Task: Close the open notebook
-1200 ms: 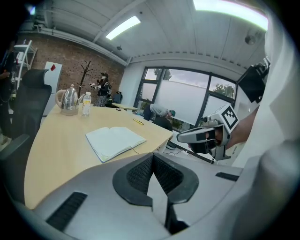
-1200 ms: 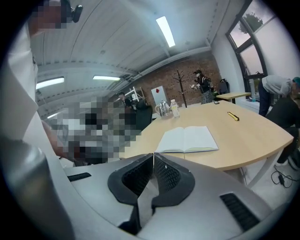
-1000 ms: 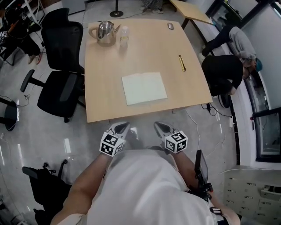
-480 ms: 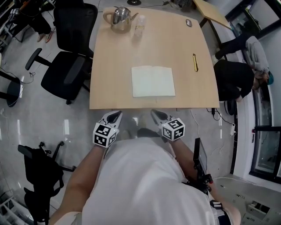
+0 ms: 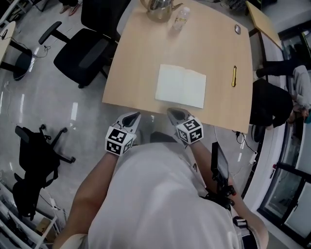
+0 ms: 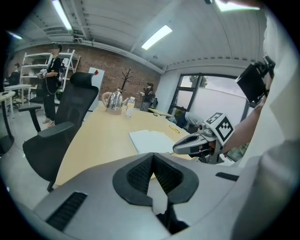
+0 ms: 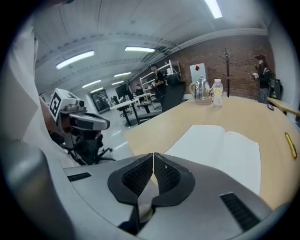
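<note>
The open notebook (image 5: 181,86) lies flat on the wooden table (image 5: 136,58), pale pages up, close to the near edge. In the head view my left gripper (image 5: 133,117) and right gripper (image 5: 171,113) hang side by side just short of that edge, below the notebook, both shut and empty. From the left gripper view the shut jaws (image 6: 153,158) point over the table toward the notebook (image 6: 149,141), and the right gripper (image 6: 188,144) shows beside it. In the right gripper view the shut jaws (image 7: 153,158) sit just before the notebook (image 7: 220,149).
A metal kettle (image 5: 158,5) and a small bottle (image 5: 179,12) stand at the table's far side. A yellow pen (image 5: 233,76) lies right of the notebook, a mouse (image 5: 237,29) beyond it. Black office chairs (image 5: 82,53) stand left; a seated person (image 5: 274,102) is at the right.
The view has swung and moved in, so the table's near edge and the notebook now lie closer to both grippers. Both grippers stay shut, and the notebook is still open.
</note>
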`<state>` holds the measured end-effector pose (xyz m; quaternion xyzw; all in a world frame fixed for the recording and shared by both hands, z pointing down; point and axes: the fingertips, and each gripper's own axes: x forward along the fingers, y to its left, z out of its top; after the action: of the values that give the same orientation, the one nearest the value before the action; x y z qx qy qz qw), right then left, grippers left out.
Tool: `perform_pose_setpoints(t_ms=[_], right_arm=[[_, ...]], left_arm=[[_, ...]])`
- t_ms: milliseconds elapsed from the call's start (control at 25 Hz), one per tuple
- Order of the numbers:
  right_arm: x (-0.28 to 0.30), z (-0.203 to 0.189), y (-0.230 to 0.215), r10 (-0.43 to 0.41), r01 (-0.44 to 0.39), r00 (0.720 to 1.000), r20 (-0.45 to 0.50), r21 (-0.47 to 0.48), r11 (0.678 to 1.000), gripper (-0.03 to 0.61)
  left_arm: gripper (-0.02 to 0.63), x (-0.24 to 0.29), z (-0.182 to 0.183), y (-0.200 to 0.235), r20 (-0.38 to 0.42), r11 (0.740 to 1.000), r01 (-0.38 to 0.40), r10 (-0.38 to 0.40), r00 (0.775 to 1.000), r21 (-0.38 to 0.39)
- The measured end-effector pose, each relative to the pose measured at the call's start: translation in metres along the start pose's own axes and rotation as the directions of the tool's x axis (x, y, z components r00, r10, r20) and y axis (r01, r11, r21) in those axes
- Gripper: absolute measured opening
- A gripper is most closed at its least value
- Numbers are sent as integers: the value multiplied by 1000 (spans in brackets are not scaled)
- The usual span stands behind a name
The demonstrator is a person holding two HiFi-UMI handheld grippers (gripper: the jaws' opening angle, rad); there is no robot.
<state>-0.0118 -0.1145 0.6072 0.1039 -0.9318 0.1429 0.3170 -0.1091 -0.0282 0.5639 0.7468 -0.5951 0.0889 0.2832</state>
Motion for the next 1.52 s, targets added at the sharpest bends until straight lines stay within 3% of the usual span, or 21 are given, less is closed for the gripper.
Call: perform_pose_setpoints(t_ms=[240,680,1040,1200,1520], right_arm=[[27,-3,-7,-16,-18,989,-145,-232,972,18],[67,-16,-21,-57,-64,956,-288,-396,916,20],[92,-19,-26,-109,-76,933,-342,-486,871,23],[100,-23,-28,-127,-85,916,-381,-494,865,91],[114,-22,-28,-167,-67,897,-409,-499,864,95]], left_arm=[[5,-12,-20,7,-12,995,-73,73,997,-72],[5,-38,-40,21,3,965,-194,198,980,-178],[5,-59,-57,27,10,928,-272,284,959,-255],[5,-67,-59,29,14,914,-295,311,950,-279],[5,-78,-67,32,8,893,-326,345,938,-309]])
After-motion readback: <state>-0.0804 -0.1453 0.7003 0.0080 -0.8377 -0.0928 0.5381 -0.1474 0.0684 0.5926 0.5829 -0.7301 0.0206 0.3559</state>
